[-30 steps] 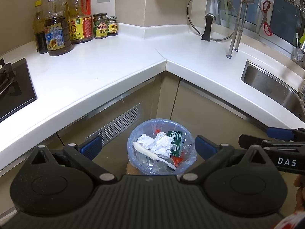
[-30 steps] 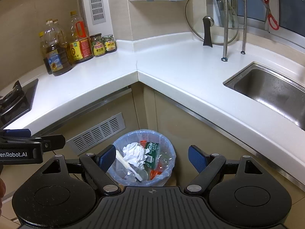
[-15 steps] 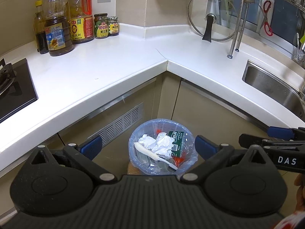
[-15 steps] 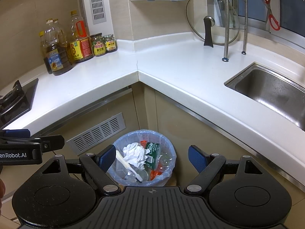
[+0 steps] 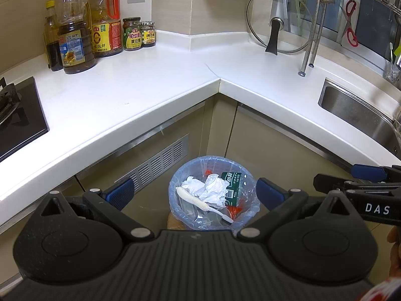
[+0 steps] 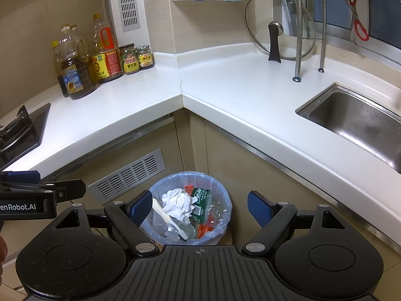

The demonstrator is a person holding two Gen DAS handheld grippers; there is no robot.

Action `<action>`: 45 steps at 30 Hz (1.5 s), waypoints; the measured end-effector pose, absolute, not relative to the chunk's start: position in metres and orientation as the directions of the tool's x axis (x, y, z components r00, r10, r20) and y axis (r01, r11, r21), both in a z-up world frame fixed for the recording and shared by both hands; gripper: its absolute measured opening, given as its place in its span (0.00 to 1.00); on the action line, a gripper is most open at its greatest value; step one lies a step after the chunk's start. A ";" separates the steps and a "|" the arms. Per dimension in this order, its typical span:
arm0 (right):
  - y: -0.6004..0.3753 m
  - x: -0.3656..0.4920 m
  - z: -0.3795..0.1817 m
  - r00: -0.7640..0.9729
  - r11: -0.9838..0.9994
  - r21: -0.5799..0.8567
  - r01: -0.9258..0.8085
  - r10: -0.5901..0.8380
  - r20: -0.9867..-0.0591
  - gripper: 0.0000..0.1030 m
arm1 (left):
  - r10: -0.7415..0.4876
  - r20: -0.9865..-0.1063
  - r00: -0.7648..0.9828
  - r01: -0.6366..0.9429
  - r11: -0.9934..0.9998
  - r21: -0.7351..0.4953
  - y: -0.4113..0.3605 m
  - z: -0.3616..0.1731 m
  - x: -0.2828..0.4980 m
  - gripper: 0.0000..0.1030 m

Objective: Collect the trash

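A: The white L-shaped stone countertop (image 5: 130,95) lay bare. Below its corner stood the round bin lined with a clear blue bag (image 6: 221,202).

B: It held crumpled white paper (image 6: 179,204). The left gripper (image 5: 194,193) and the right gripper (image 6: 200,205) both gaped wide, holding nothing.

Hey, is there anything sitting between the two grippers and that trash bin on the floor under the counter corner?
Nothing visible does. The left gripper and right gripper both hang open and empty above the trash bin, which stands lidless with crumpled paper and a toothbrush on top.
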State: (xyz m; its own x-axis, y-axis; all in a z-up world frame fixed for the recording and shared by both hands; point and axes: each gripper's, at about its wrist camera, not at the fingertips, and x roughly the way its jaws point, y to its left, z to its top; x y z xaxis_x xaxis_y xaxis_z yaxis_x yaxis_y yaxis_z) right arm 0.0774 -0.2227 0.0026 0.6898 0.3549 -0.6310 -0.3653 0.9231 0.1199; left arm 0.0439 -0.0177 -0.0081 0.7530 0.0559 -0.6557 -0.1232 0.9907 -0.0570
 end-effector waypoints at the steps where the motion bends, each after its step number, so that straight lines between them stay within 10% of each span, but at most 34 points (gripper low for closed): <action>1: -0.223 0.077 0.003 0.690 0.923 0.120 -0.365 0.354 -0.631 0.80 | 0.056 -0.656 0.753 -0.123 0.991 -0.057 -0.018 -0.008 0.044 1.00; 45: -0.228 0.086 0.004 0.689 0.926 0.122 -0.358 0.350 -0.635 0.80 | 0.056 -0.656 0.753 -0.125 0.990 -0.059 -0.019 -0.011 0.047 1.00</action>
State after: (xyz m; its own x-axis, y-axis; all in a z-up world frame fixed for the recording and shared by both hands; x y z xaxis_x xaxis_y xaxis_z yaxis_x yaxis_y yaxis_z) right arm 0.0859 -0.2275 0.0041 0.6886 0.3500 -0.6351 -0.3584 0.9256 0.1215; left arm 0.0472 -0.0195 -0.0113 0.7529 0.0556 -0.6558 -0.1247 0.9904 -0.0592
